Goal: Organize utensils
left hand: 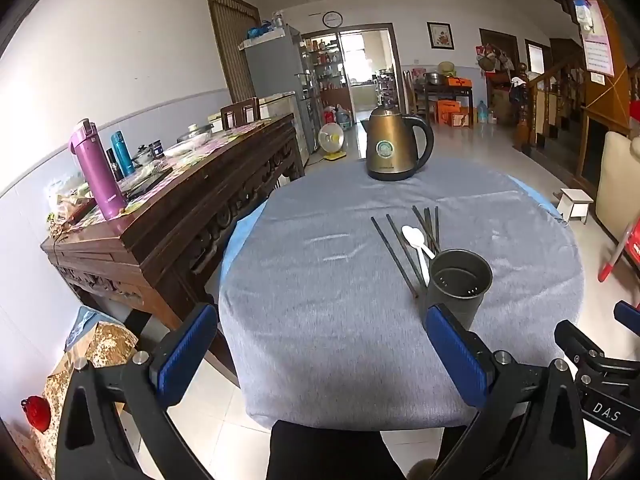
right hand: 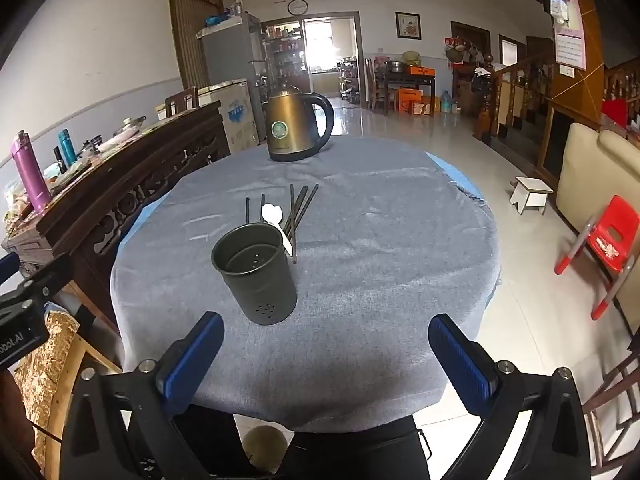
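A dark metal utensil cup stands upright and empty on the grey tablecloth. Behind it lie several dark chopsticks and a white spoon, flat on the cloth. My left gripper hangs open over the table's near edge, to the left of the cup. Over the near edge too, my right gripper is open, with the cup just ahead and to its left. Neither gripper has anything between its fingers.
A bronze electric kettle stands at the far side of the table. A carved wooden sideboard with bottles lines the left. A red child's chair and a small white stool stand on the floor at right.
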Motion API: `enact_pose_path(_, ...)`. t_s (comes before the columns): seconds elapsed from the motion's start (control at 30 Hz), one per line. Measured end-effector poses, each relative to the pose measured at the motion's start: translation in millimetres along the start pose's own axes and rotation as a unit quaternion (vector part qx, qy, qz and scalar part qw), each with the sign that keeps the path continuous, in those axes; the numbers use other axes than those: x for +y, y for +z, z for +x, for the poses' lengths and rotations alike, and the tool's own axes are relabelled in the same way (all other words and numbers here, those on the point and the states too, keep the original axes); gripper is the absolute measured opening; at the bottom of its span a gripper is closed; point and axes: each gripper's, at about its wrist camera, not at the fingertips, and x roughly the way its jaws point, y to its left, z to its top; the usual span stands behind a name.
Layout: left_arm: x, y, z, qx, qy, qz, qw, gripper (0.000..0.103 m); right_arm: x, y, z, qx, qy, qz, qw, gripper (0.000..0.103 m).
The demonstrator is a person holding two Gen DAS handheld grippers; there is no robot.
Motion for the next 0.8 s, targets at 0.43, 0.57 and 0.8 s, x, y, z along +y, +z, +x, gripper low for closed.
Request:
enact_pose_path(0.43, -2.9, -6.1, 7.8, 0.036, -0.021, 0.001, 0.9991, 0.103, 5.2, -2.5, 2.1, 0.009, 0.004, -0.006, 1.000, 0.103)
enact_pose_path(0.57, -1.7, -7.0, 8.2, 0.037, -0.023, 0.000, 0.9990, 0.103, 4.4, -3.1, 5.7, 0.013, 0.006, -0.008, 1.000, 0.103)
enact_pose_path(0.8, -3.2, -9.4, 10.8, 0.043, -0.027, 0.002, 0.9987, 0.103, 5.6, -4.1, 6.9, 0.015, 0.007, -0.008, 1.000, 0.103)
